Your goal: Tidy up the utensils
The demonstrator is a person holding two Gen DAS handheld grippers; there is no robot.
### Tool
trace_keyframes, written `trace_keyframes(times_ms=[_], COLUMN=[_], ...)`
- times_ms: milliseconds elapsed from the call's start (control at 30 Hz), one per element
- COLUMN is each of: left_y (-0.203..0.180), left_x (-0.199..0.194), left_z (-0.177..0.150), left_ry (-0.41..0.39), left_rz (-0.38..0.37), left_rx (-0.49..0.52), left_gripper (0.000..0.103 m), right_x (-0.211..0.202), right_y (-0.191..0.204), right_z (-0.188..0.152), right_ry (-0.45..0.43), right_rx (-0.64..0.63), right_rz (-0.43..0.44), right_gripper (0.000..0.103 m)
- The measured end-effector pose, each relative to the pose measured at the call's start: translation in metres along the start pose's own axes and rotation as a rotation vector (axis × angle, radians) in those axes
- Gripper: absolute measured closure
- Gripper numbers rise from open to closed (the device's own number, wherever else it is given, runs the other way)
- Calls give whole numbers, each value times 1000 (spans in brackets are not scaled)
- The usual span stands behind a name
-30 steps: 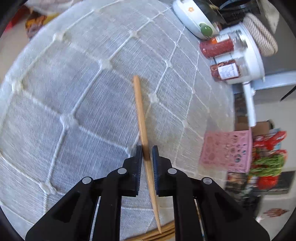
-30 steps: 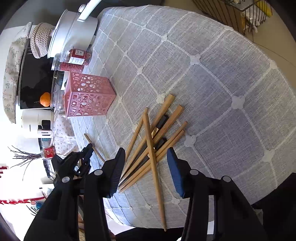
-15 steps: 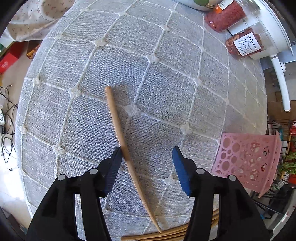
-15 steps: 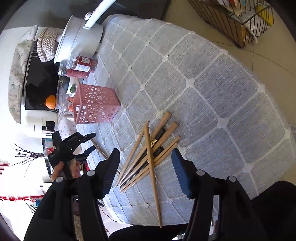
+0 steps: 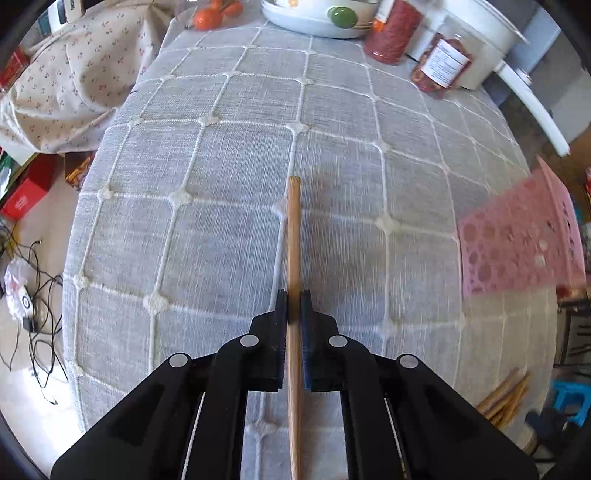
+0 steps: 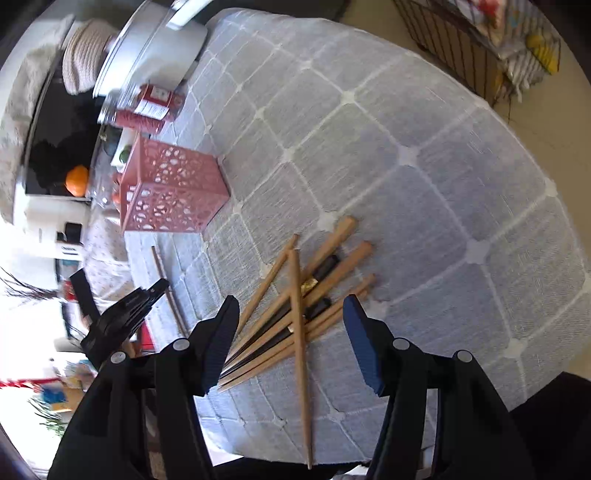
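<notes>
1. While the left gripper was clamped tight on a single wooden chopstick, the step in hand appeared to be the pickup of that stick from the grey quilted tablecloth; whether it had cleared the cloth could not be told.
2. The chopstick ran straight out between the pads, its blunt end pointing away from the camera and its thin end passing back under the gripper body.
3. The right gripper hung over the loose pile of chopsticks with its jaws roughly half apart and closing; one long stick lay in the gap, but the pads pressed on nothing.
4. The pile, pale wood mixed with a few dark sticks, lay crossed and fanned near the table's near edge.
5. The pink perforated holder stood upright on the cloth, well apart from the pile; its inside was not visible, so what it held could not be told.
6. The next move, as I judged it, called for carrying the held stick over the holder's open top, tipping it upright and letting go.
7. Jars of red contents and a white pot stood at the table's far edge, outside the job.
</notes>
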State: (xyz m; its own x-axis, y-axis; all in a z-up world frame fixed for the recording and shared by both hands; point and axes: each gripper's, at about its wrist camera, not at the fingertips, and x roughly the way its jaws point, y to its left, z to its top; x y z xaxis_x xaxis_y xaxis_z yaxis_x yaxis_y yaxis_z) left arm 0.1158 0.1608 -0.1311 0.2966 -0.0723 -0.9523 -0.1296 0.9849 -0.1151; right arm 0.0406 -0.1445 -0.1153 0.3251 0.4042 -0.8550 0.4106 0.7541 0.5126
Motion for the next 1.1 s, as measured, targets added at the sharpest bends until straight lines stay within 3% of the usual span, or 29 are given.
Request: trace_keyframes(times_ms=[200, 300, 400, 567, 767, 1100], left_y=[18, 20, 16, 14, -6, -54], left_x=[-40, -52, -65, -90, -131, -198], left_z=[1, -1, -3, -6, -25, -48], left_ry=[-102, -132, -167, -239, -360, -535], left_rz=[-50, -74, -73, -129, -178, -215], left_rx=[-3, -1, 21, 41, 100, 159], left_gripper=[97, 97, 97, 97, 97, 97], right_x=[31, 44, 47, 33, -20, -115], right_y=[21, 33, 36, 33, 39, 64], right_z=[-2, -7, -13, -12, -11, -12], right_ry=[14, -29, -93, -143, -244, -378], right_rx=[-96, -173, -197, -203, -241, -348], right_rz=[-171, -250, -246, -149, -3, 109], right_gripper=[74, 95, 96, 96, 96, 95])
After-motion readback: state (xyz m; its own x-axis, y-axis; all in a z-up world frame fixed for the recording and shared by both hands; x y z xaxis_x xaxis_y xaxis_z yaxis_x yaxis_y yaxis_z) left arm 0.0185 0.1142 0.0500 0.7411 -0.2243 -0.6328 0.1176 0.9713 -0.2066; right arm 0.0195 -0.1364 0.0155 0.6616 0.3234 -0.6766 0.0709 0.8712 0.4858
